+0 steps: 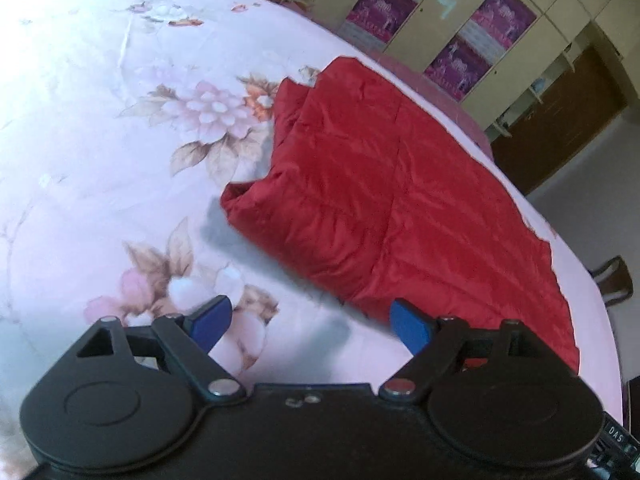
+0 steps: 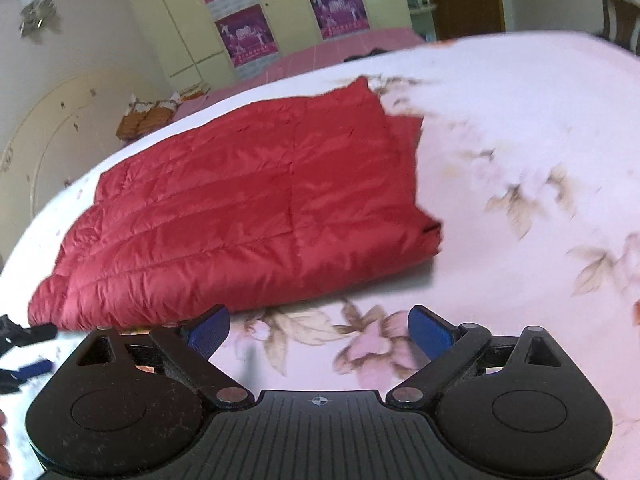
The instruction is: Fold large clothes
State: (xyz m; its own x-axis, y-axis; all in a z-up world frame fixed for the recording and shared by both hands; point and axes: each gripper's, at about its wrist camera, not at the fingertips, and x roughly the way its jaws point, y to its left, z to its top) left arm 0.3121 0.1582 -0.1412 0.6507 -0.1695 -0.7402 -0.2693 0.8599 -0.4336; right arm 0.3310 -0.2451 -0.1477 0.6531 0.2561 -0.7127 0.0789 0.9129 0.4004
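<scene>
Garment: a red quilted jacket [image 1: 384, 200] is lying folded into a rough rectangle on a bed, its stitched padding rows showing on top.
Where it is sitting: from the left gripper's camera the jacket is filling the middle and right of the scene, running from the far side down toward the near right; from the right gripper's camera the jacket [image 2: 248, 216] is lying to the left and centre, just beyond the fingers.
Bedspread: a pale pink cover with large printed flowers [image 1: 120, 152] is lying under the jacket and stretching away to the left in the left view; in the right view the same floral cover [image 2: 520, 160] is spreading out to the right.
Left gripper: the left gripper [image 1: 312, 324] is hovering over the bedspread with its two blue-tipped fingers spread wide, gripping nothing; the near edge of the jacket is lying just beside its right finger.
Right gripper: the right gripper [image 2: 318, 332] is also standing wide apart and holding nothing, with printed flowers showing between its fingers and the jacket's near edge just past its left finger.
Background: a cream wardrobe with purple posters [image 1: 460, 36] is standing at the far side of the room, and a wooden chair [image 2: 622, 20] is showing at the far right.
Sharpness: parts of both views are looking blurred.
</scene>
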